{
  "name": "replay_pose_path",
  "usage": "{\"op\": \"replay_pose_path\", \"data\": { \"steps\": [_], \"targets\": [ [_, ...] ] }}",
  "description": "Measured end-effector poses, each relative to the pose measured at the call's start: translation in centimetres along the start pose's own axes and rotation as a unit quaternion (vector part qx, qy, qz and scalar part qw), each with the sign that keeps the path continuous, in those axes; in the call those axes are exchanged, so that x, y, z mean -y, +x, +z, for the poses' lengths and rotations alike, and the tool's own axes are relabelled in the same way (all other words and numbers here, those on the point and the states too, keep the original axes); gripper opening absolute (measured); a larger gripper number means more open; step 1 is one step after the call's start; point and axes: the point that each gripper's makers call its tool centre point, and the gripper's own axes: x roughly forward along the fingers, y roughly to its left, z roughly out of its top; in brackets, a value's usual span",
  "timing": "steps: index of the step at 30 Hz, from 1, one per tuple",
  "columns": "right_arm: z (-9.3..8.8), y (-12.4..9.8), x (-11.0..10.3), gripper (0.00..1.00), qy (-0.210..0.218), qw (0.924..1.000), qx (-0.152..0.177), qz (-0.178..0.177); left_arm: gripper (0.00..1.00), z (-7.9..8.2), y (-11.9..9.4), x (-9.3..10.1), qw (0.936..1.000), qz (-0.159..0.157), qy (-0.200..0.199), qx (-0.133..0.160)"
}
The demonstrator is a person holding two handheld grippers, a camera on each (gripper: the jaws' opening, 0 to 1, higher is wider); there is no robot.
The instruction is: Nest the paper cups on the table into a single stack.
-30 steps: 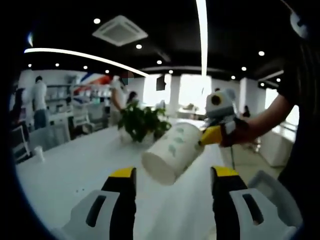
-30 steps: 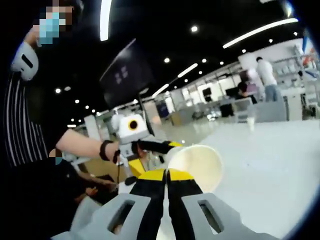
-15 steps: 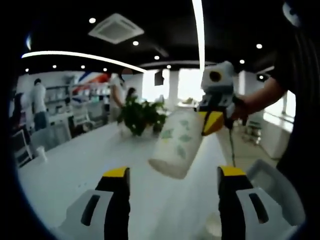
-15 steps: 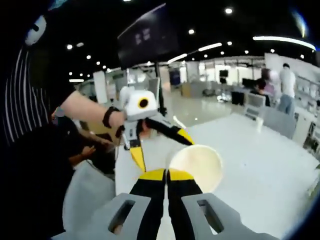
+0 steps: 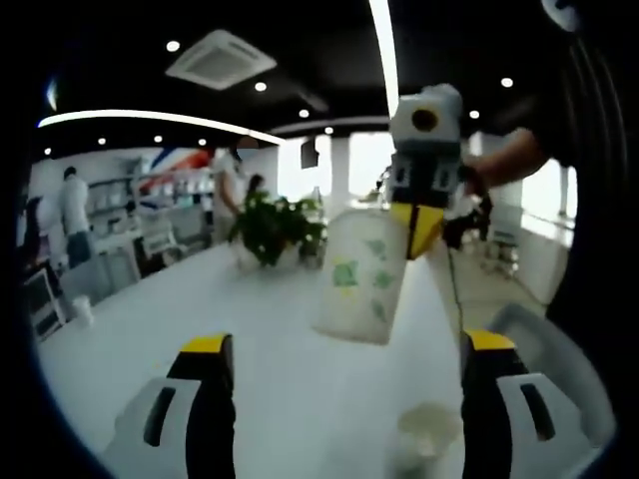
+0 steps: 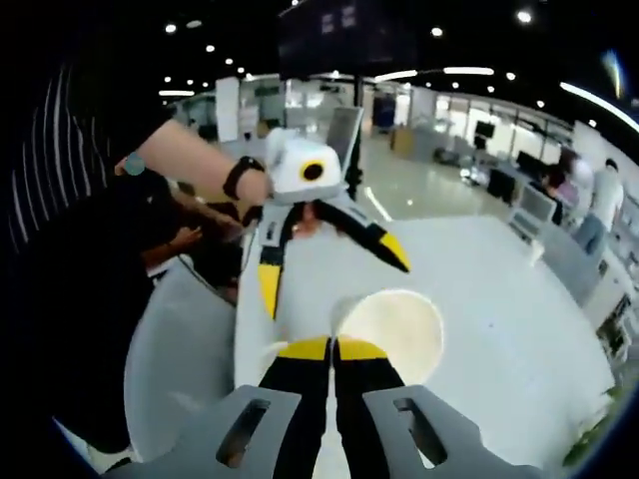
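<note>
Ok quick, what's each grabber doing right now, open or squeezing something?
Left gripper: open, jaws spread wide, holding nothing.
Right gripper: shut on the rim of a paper cup, lifted above the table.

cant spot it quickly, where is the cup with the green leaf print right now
In the left gripper view the leaf-print cup hangs mid-frame, pinched by the right claw above the white table, with a potted plant behind it to the left.

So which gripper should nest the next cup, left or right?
Right: the right gripper already grips a paper cup above the cup on the table. The left gripper is open.
</note>
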Motion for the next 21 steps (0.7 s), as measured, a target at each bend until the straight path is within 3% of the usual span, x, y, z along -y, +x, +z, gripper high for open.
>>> {"op": "replay_pose_path", "data": {
  "steps": [5, 21],
  "targets": [
    [-0.2, 0.5, -0.9, 0.0, -0.013, 0.9997, -0.019, 0.013, 0.99, -0.3, -0.2, 0.0, 1.0, 0.006, 0.002, 0.001],
    [-1.3, 2.9, -5.1, 0.0, -0.069, 0.9917, -0.089, 0.062, 0.99, -1.3, -1.3, 0.8, 0.9999, 0.007, 0.006, -0.012]
  ]
}}
